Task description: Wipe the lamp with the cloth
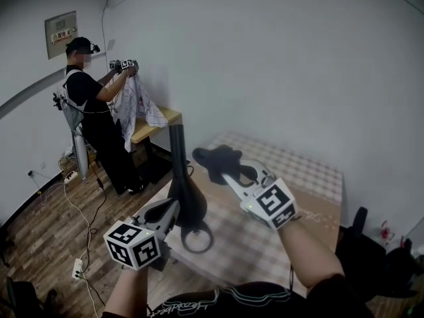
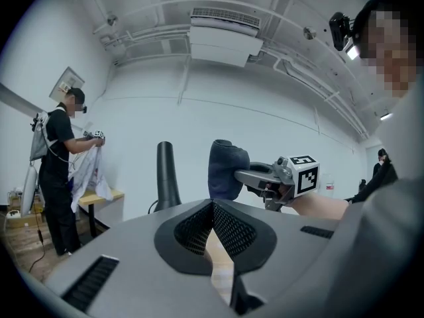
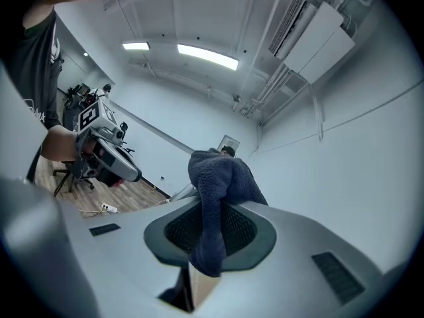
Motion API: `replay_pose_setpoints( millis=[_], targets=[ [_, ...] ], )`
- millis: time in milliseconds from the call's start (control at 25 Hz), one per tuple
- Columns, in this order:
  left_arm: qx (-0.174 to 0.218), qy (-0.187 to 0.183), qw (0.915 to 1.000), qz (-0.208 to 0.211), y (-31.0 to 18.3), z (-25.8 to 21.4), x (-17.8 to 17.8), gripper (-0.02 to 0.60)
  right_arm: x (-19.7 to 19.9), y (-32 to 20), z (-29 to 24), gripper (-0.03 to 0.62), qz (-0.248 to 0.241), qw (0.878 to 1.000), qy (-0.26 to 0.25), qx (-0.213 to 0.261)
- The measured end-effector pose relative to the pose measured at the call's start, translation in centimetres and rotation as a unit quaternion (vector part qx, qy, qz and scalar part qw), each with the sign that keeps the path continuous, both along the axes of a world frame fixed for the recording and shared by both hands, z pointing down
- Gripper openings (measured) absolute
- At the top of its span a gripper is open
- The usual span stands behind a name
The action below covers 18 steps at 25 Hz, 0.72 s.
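Note:
A black lamp (image 1: 187, 201) stands on the table, with an upright neck (image 1: 177, 148) and a ring-shaped foot (image 1: 197, 236). My left gripper (image 1: 172, 209) is beside the lamp's lower body on its left. In the left gripper view its jaws (image 2: 212, 207) are shut with nothing between them, and the lamp's neck (image 2: 167, 176) rises beyond them. My right gripper (image 1: 226, 175) is shut on a dark cloth (image 1: 220, 161), held in the air just right of the lamp's neck. That bunched cloth (image 3: 215, 191) hangs through the right jaws.
The table has a checked cover (image 1: 301, 171) and stands against a white wall. At the back left a person (image 1: 89, 105) holds a checked sheet (image 1: 138, 105) over a small wooden table (image 1: 162, 119). Cables and a power strip (image 1: 77, 268) lie on the wooden floor.

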<state>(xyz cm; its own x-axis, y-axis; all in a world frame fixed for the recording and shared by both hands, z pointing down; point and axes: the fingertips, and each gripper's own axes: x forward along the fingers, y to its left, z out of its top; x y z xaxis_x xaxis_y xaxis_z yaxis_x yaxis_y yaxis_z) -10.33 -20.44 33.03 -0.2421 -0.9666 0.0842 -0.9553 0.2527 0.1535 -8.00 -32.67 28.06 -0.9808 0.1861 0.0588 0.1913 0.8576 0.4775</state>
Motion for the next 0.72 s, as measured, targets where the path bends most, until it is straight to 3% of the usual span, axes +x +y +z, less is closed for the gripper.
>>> replay_pose_setpoints(
  millis=[720],
  targets=[
    [0.025, -0.001, 0.9963, 0.083, 3.0, -2.9, -9.6, 0.000, -10.2, 3.9, -7.7, 0.057, 0.092, 0.991, -0.042, 0.092]
  ],
)
